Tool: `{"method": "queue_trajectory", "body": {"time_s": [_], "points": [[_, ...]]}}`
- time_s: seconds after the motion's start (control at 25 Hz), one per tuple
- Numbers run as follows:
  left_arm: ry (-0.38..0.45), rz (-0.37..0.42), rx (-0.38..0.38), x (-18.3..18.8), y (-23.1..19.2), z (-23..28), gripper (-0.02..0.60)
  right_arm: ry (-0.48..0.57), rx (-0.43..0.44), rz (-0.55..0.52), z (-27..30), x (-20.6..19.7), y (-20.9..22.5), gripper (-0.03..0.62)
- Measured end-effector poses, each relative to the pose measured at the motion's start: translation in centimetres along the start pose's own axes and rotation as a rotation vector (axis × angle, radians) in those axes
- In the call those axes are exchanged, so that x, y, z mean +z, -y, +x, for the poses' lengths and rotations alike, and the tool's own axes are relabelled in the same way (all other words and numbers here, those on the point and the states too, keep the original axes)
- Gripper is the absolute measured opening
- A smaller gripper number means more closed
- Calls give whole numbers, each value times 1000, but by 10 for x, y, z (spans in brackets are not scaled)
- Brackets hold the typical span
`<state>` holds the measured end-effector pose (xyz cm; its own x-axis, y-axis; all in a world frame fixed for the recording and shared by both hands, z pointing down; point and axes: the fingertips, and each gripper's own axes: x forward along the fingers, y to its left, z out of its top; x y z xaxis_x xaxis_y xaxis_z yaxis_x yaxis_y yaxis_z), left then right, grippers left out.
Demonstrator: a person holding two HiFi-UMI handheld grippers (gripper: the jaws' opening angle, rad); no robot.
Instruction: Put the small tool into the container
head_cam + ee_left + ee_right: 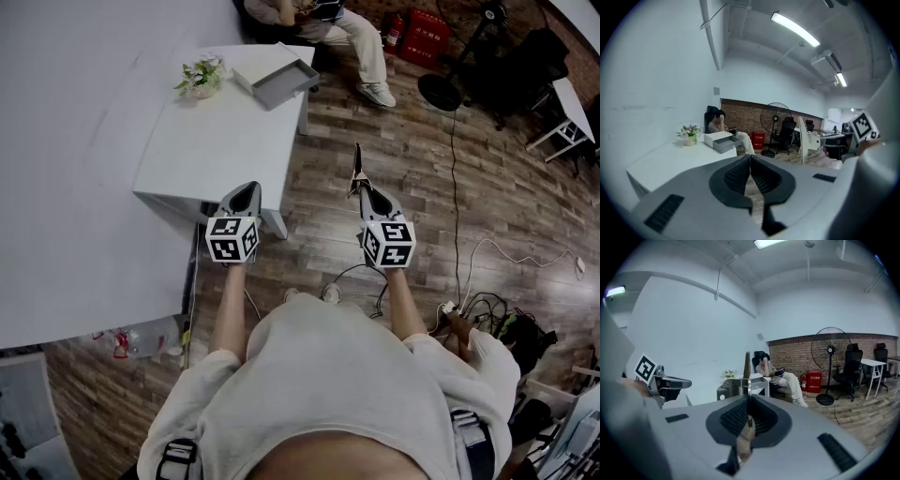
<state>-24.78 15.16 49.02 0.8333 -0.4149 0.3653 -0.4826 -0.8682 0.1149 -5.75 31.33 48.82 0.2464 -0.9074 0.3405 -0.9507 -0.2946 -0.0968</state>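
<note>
A grey open container lies at the far corner of the white table. My right gripper hangs over the wooden floor to the right of the table, shut on a small thin metal tool. The tool's narrow tip sticks out past the jaws towards the table's far end. My left gripper hovers at the table's near corner, shut, with nothing between its pads. Both grippers are well short of the container.
A small flower pot stands on the table left of the container. A person sits on a chair beyond the table's far end. A floor fan, a red crate and floor cables lie to the right.
</note>
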Motion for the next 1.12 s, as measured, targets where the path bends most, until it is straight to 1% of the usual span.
{"method": "queue_trajectory", "body": {"time_s": [0.24, 0.52, 0.72, 0.96, 1.12], "points": [[-4, -1, -6, 0, 7, 5, 12, -3, 4, -3, 0, 0, 5, 3], [-11, -5, 4, -1, 19, 17, 12, 0, 21, 12, 1, -2, 20, 3], [-16, -8, 21, 1, 31, 25, 12, -3, 40, 17, 0, -2, 36, 3], [-17, 15, 45, 6, 48, 34, 12, 1, 65, 11, -6, -4, 56, 3], [-27, 19, 52, 2, 59, 39, 11, -2, 70, 17, -9, -11, 68, 3]]}}
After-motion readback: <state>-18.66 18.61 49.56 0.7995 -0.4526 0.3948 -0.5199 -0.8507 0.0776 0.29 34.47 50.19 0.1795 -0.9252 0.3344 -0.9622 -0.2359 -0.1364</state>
